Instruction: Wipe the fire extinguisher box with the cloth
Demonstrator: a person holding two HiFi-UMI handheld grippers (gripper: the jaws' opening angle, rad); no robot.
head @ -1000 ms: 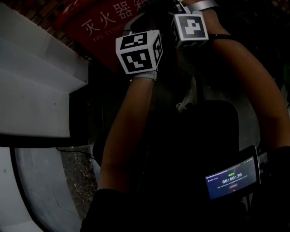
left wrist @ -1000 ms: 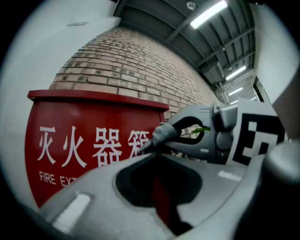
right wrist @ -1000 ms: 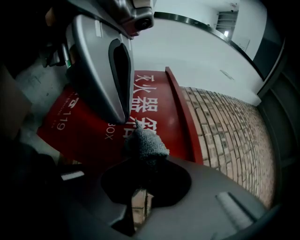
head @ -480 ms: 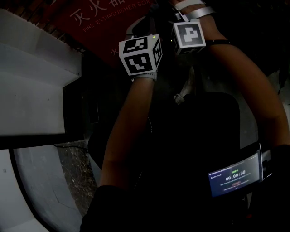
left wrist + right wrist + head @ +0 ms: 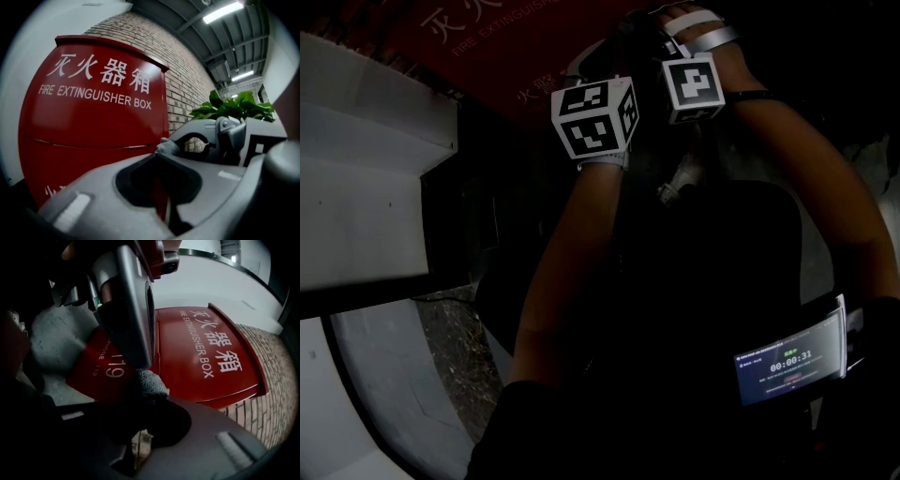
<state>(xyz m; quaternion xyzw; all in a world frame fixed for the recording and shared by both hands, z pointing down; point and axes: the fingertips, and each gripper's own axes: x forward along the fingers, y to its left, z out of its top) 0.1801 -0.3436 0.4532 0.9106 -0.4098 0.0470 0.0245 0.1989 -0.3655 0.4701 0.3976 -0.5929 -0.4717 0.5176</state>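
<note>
Both tools are right up at the fire extinguisher box (image 5: 93, 117), a glossy red cabinet with a smooth painted front, white lettering and a thin horizontal seam across its face. It stands against a rough brick wall (image 5: 183, 79), with the broad green leaves of a plant (image 5: 229, 107) off to one side. The cloth (image 5: 149, 382) is a small grey tuft, nubbly and soft-looking, and it sits exactly where the two tools meet. The right gripper (image 5: 149, 397) has its matte dark jaws drawn together, with the cloth bunched out of their tips. The left gripper (image 5: 157, 157) is closed as well, its smooth grey jaws narrowing to a point, and the same grey tuft pokes out just past that point. From the right gripper view the left tool's long grey jaw comes down from above and touches the top of the cloth, with the red front and its white "119" right behind. Whether the cloth is actually pressed to the paint cannot be told. In the dim head view both bare forearms reach up towards the box, a flat white ledge (image 5: 366, 206) lies to the left, and a small lit screen (image 5: 789, 361) glows at lower right.
</note>
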